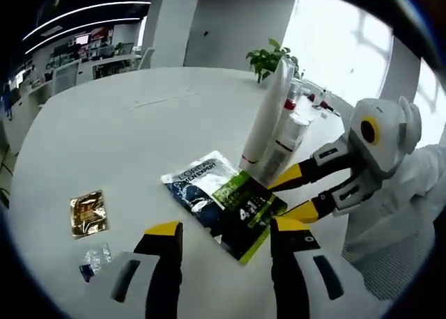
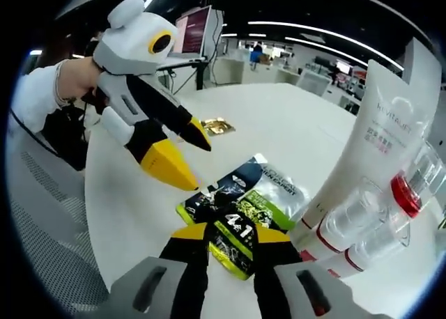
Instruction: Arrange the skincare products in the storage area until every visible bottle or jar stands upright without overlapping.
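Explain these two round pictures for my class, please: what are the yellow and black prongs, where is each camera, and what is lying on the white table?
There is no robot here. A person holds a hand tool in each hand, and each tool has two yellow-tipped jaws and its own fisheye camera looking along them.

In the left gripper view, the left gripper rises from the bottom with its jaws apart, holding nothing. The white tool entering from the right is the right gripper.

In the right gripper view, the right gripper has its jaws closed on the edge of a flat green and black sachet pack. The left gripper comes in from the left.

On the white table stand a tall white tube and clear-capped bottles. A small gold sachet and a tiny clear packet lie apart.
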Action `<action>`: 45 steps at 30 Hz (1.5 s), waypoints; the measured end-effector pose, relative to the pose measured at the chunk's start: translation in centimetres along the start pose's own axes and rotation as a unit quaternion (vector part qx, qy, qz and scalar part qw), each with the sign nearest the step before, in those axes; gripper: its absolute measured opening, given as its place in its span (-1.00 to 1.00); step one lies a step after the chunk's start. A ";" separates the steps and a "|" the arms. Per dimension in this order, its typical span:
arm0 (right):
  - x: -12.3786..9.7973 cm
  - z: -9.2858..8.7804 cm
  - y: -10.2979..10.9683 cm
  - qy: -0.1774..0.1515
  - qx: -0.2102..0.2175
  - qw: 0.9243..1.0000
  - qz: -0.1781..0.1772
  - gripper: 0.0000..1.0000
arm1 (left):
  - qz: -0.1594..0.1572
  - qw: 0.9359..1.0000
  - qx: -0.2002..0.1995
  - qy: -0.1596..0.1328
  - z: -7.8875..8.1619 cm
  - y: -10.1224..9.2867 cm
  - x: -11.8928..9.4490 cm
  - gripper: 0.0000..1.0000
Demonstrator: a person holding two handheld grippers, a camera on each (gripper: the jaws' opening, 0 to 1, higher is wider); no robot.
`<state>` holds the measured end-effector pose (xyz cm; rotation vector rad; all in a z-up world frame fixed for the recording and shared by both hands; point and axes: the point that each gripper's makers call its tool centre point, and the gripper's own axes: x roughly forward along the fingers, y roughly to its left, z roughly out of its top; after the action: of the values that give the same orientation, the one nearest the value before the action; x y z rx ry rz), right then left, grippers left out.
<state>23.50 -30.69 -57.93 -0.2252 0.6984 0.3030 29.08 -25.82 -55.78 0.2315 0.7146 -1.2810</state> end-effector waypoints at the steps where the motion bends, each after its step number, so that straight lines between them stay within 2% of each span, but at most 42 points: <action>1: -0.3 0.1 0.1 0.000 -0.001 1.000 0.001 -0.61 | 0.001 1.000 0.001 0.000 0.0 -0.1 -0.3 -0.06; 8: -2.1 1.1 0.5 -0.013 -0.008 1.000 0.000 -0.50 | 0.011 1.000 0.005 -0.001 -0.2 -0.4 -1.6 0.12; 14: -4.0 1.7 0.8 -0.024 -0.010 1.000 -0.002 -0.32 | 0.007 1.000 0.003 -0.024 0.5 -1.7 -3.7 0.28; 19: -6.0 2.3 0.6 -0.038 -0.008 0.999 -0.015 -0.12 | 0.011 0.999 0.009 -0.031 1.0 -2.4 -5.3 0.38; 24: -7.4 2.5 0.4 -0.044 -0.005 0.999 -0.029 0.32 | 0.016 0.999 0.018 -0.043 1.7 -3.0 -6.9 0.50; 29: -8.4 2.2 0.2 -0.049 0.006 0.998 -0.039 0.52 | 0.020 0.998 0.024 -0.047 1.7 -3.6 -8.1 0.59; 31: -8.5 2.0 0.2 -0.047 0.009 0.998 -0.039 0.63 | 0.026 0.998 0.028 -0.049 1.6 -3.7 -8.6 0.67; 35: -8.9 1.6 0.2 -0.047 0.016 0.998 -0.045 0.99 | 0.039 0.998 0.025 -0.045 0.9 -3.3 -8.9 0.93; 37: -9.1 1.4 0.3 -0.045 0.017 0.998 -0.041 0.99 | 0.042 0.998 0.026 -0.036 0.3 -3.3 -9.0 0.92; 42: -9.5 1.2 0.3 -0.046 0.021 0.998 -0.040 0.99 | 0.052 0.998 0.017 -0.036 -0.2 -3.1 -9.7 0.98; 45: -9.9 1.2 -0.2 -0.051 0.030 0.997 -0.054 0.99 | 0.053 0.998 0.011 -0.035 -0.5 -3.0 -10.0 0.98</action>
<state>17.11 -32.45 -50.51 -0.1882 0.5911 0.1887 25.07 -18.53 -49.54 0.2387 0.6218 -1.1899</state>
